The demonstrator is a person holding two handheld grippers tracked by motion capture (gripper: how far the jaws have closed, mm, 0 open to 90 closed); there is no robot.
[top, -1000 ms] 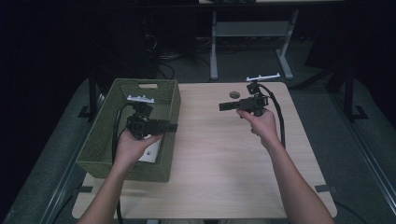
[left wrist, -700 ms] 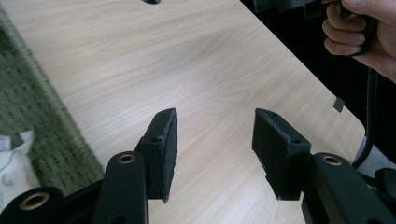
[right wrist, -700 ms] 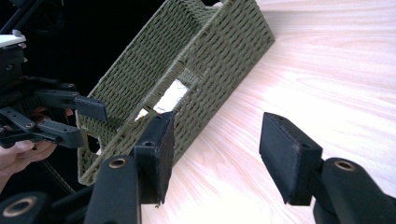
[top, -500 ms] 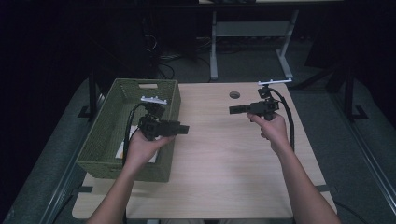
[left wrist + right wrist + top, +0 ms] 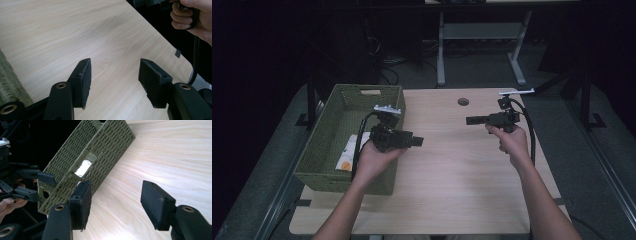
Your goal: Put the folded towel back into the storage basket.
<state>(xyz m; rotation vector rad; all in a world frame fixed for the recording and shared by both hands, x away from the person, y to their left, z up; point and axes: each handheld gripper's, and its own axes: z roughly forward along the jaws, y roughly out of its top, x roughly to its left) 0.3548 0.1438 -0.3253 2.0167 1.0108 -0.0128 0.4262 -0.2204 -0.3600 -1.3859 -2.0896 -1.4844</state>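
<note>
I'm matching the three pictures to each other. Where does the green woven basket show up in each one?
High view: green woven basket on the table's left side, beside the left gripper.
Left gripper view: a strip of its weave at the lower left edge.
Right gripper view: upper left, slanting, with its handle slot.
Shared landmark: the pale wooden tabletop.

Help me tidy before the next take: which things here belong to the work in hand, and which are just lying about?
In hand:
left gripper, jaws open, empty
right gripper, jaws open, empty
green woven basket at the table's left edge
white and orange packet inside it

Lying about:
table's round hole
grey desk frame behind
</note>
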